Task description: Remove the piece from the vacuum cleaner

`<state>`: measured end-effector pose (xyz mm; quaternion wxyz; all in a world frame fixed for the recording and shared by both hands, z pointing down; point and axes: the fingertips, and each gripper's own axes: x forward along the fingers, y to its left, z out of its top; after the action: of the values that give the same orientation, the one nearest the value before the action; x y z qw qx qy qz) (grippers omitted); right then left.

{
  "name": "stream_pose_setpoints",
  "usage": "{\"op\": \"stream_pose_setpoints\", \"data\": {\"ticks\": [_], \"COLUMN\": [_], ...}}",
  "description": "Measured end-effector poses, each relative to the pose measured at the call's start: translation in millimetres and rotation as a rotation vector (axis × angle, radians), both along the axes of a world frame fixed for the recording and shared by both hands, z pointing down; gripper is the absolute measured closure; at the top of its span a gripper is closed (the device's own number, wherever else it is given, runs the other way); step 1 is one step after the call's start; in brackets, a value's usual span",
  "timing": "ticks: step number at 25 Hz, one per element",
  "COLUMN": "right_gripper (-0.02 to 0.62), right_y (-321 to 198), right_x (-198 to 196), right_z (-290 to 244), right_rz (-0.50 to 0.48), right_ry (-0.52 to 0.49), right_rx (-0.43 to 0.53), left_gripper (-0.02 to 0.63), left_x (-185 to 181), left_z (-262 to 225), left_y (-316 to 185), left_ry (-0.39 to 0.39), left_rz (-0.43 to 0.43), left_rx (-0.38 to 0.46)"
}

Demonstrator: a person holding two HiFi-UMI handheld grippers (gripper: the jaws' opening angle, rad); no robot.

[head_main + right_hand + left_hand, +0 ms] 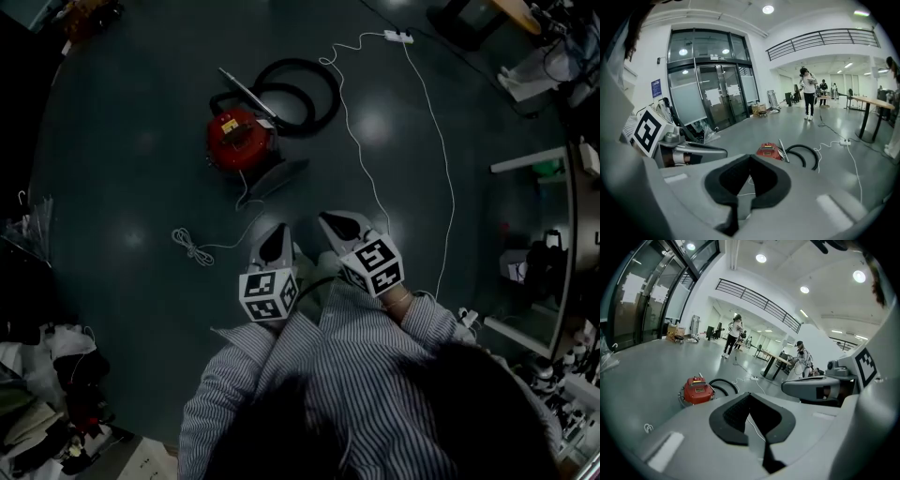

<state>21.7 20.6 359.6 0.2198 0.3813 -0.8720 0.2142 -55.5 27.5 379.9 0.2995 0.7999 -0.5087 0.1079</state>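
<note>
A red canister vacuum cleaner [239, 139] stands on the dark floor ahead of me, its black hose [302, 94] coiled behind it, a metal wand [247, 95] lying across it and a grey floor nozzle [278, 175] in front. It shows small in the left gripper view [696, 390] and the right gripper view [769, 151]. My left gripper [274, 230] and right gripper [330, 221] hang side by side, well short of the vacuum. Both are shut with nothing between the jaws.
A white power cord [367, 178] runs from a power strip [398, 37] across the floor, ending in a small coil [190, 247]. Desks and clutter line the right edge [544, 244] and lower left [56, 375]. People stand far off in the hall [730, 336].
</note>
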Motion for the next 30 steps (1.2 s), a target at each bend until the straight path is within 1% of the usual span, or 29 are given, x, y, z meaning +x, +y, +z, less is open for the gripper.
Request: {"op": "stream_pose_setpoints", "data": {"ticks": [4,8,13,19,21,23,25,30], "right_gripper": [0.594,0.594,0.594,0.591,0.58,0.574,0.566,0.538], "right_y": [-22,-39,-68,-106,-114,-121,-130,-148], "right_x": [-4,-10,-13,-24,-27,-27,-25,-25], "right_z": [12,30,58,104,121,142,168,225], "right_rz": [-0.021,-0.083,-0.143,-0.232,-0.269,-0.311,-0.342,-0.421], "right_ry": [0.0,0.017,0.042,0.075,0.103,0.146,0.195,0.294], "right_rx": [-0.043,-0.071,-0.083,-0.059,-0.052,-0.041,-0.038,-0.039], "left_gripper": [0.614,0.614,0.612,0.602,0.587,0.549,0.528,0.511], "left_x": [-6,-13,-16,-29,-34,-38,-40,-42], "left_z": [14,26,53,106,120,138,158,214], "left_y": [-18,-40,-67,-93,-104,-115,-126,-146], "left_ry": [0.007,0.005,-0.013,-0.043,-0.059,-0.085,-0.111,-0.163], "left_rz": [-0.04,-0.07,-0.071,-0.084,-0.087,-0.076,-0.059,-0.021], "left_rx": [-0.041,-0.054,-0.067,-0.106,-0.1,-0.094,-0.092,-0.095]}}
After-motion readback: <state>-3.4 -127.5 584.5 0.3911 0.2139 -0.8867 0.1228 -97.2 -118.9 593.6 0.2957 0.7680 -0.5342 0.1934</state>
